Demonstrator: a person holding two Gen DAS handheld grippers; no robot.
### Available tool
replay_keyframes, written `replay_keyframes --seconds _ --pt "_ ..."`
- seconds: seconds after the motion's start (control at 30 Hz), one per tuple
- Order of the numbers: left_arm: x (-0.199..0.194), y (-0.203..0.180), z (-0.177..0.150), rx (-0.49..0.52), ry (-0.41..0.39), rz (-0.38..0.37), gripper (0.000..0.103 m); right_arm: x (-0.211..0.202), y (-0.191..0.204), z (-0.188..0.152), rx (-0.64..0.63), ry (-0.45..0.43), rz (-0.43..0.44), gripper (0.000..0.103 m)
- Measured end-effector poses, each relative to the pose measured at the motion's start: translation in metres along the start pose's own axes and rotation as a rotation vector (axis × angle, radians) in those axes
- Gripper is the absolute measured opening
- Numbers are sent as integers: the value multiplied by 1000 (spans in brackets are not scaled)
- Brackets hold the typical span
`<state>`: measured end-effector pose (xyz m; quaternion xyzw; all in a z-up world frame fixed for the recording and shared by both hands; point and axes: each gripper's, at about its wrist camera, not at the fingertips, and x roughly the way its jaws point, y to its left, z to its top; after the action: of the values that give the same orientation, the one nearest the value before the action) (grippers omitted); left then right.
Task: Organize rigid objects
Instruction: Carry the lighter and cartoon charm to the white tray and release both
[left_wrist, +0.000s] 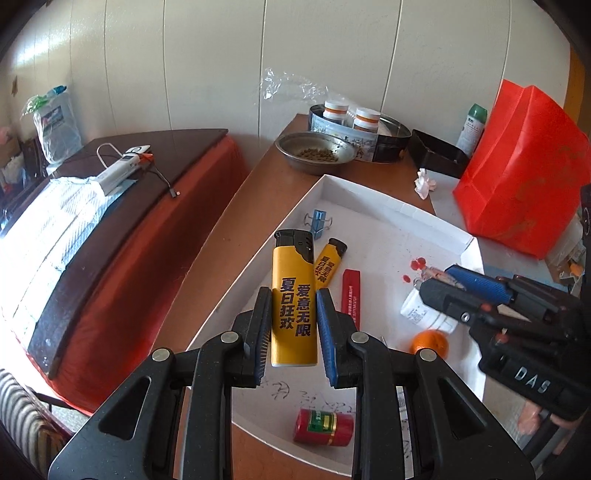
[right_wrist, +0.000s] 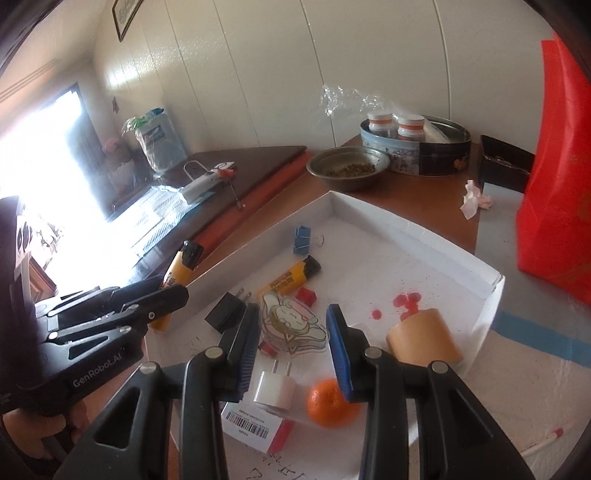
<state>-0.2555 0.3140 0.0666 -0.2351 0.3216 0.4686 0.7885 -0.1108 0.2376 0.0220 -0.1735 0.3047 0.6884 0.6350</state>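
My left gripper (left_wrist: 293, 308) is shut on a yellow lighter (left_wrist: 293, 291) with a black cap, held upright above the left edge of the white tray (left_wrist: 373, 195). The held lighter also shows in the right wrist view (right_wrist: 181, 267). My right gripper (right_wrist: 291, 325) is open above the tray, over a clear cartoon charm (right_wrist: 291, 321). In the tray lie a second yellow lighter (right_wrist: 291, 277), a blue binder clip (right_wrist: 302, 240), a white plug (right_wrist: 275, 387), a black plug (right_wrist: 227, 310), an orange (right_wrist: 330, 402), a red bottle (left_wrist: 323, 428) and a tan cup (right_wrist: 424, 338).
A metal bowl (right_wrist: 349, 168) of pellets and an oval tin (right_wrist: 415, 146) with two jars stand behind the tray. A red bag (right_wrist: 557, 177) stands at the right. A dark side table (left_wrist: 129, 177) with a white device lies left. A crumpled tissue (right_wrist: 472, 199) lies by a black box (right_wrist: 506, 168).
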Motion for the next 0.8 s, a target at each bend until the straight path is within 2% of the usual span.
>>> replay_keyframes --seconds 0.2,0.23,0.27,0.3,0.33,0.37,0.47,0.67,0.8 --pt "6 -3 1 -3 26 -43 24 12 1 -2 -12 14 21 38" --pt "5 -3 2 -9 27 -43 30 12 0 -2 -12 10 24 51" --pt "5 -2 3 -11 23 -36 53 11 0 -2 -15 4 14 74" --pt "2 1 4 -22 6 -7 68 10 -1 -1 -15 -8 4 86" --pt "-1 5 5 -33 -11 9 97 7 -2 -1 -13 -26 -7 93" --pt "-6 10 6 -49 -36 24 103 -1 -6 -1 -4 -59 -24 101" --pt "-16 20 9 -89 -78 70 103 -21 -18 0 33 -114 -54 103" --pt "-44 18 11 -97 -144 28 103 -71 -55 0 126 -216 -131 103" --pt "-58 5 8 -69 -155 -26 103 -95 -88 -10 173 -224 -209 103"
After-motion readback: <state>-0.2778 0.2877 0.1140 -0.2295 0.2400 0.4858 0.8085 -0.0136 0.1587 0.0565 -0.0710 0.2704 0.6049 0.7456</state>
